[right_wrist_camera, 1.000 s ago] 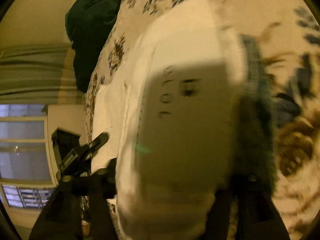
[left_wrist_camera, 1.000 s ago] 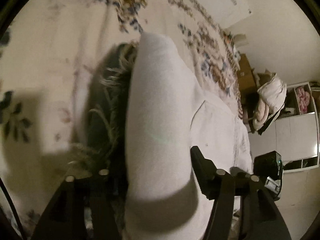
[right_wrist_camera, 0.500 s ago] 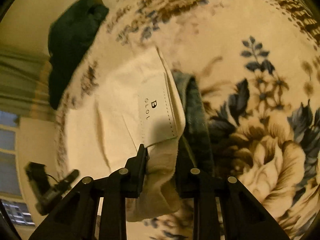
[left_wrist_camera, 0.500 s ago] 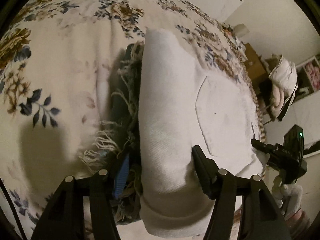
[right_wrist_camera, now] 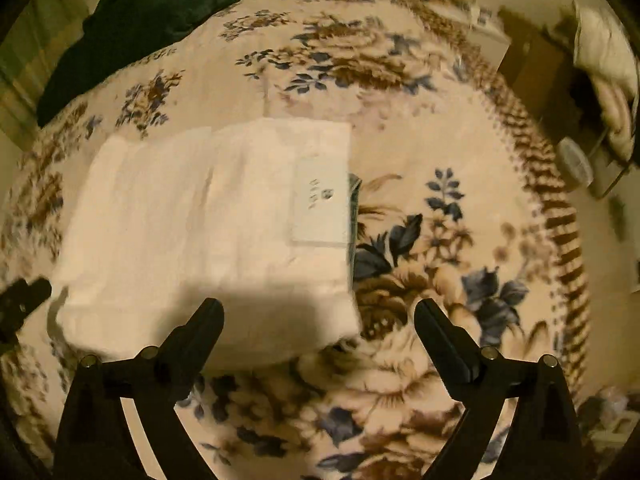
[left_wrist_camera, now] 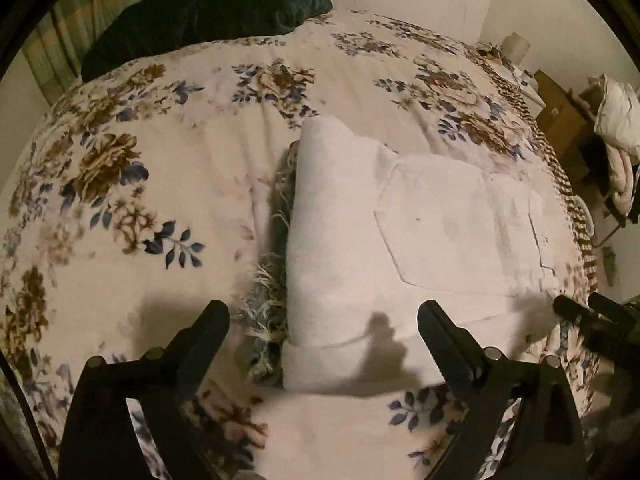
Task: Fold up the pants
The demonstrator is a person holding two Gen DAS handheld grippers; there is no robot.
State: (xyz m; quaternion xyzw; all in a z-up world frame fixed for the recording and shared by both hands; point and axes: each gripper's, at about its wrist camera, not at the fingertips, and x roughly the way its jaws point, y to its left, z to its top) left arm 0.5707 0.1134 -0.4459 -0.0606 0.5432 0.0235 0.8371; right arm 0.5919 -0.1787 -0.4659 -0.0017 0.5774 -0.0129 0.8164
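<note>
Both tools, left tool [left_wrist_camera: 322, 316] and right tool [right_wrist_camera: 318, 314], have just spread and lifted, empty, off the folded white cotton pants [left_wrist_camera: 400, 248], lying lengthwise between them on the floral bed blanket [left_wrist_camera: 120, 200].

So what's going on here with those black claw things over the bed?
A person is folding white pants on a flowered bedspread, using a hand-held gripper in each hand. The pants lie folded into a neat stack, with something dark and fringed showing under one edge. The left gripper and the right gripper have just been opening; both now hang open above the stack, nothing between their fingers.
</note>
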